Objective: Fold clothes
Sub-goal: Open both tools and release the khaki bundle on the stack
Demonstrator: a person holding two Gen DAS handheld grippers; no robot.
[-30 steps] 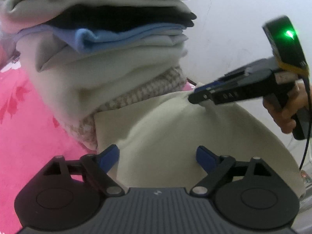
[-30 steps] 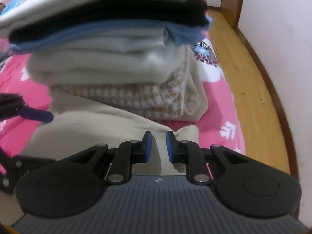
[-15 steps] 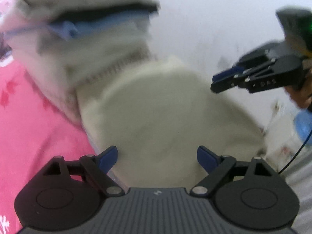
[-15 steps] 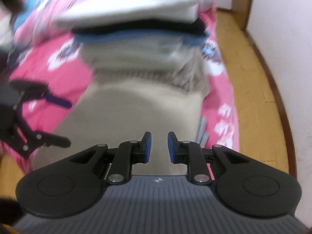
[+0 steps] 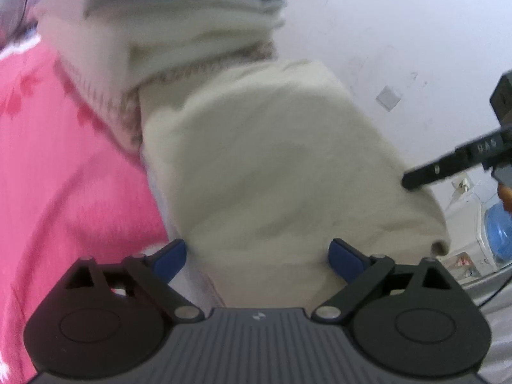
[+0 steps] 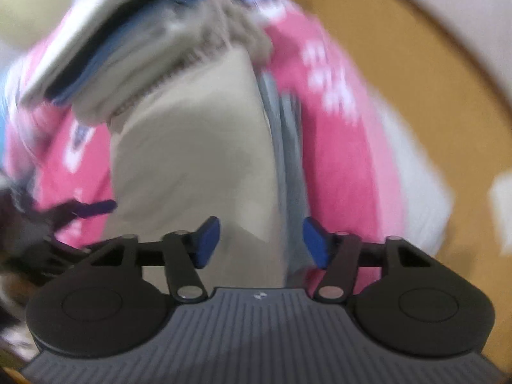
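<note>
A: Start at the fingers. How are they standing?

B: The left gripper [image 5: 257, 254] is spreading its fingers wide, straddling the near end of the cream garment [image 5: 272, 166] without pinching it. The right gripper [image 6: 260, 240] is opening too, about halfway, with the garment's right edge and a grey strip [image 6: 283, 166] showing between its fingers; neither is gripping anything.

A: And where is the garment lying?

B: Folded on the pink bed [image 5: 64, 176], its far end touching the stack [image 5: 179, 28] of folded clothes.

A: What is risking trouble?

B: I'd say the stack. It is looking tall and soft, and it is leaning over the garment. Any nudge from a gripper, or a tug on the garment's far end, could be tipping it. Also, the garment's right edge is sitting near the side of the bed, so a loose release could be letting a flap slide off and undo the fold.

A: Counts?

B: Two grippers, one cream garment, one stack. The layers are blurring together; I am making out at least five.
</note>
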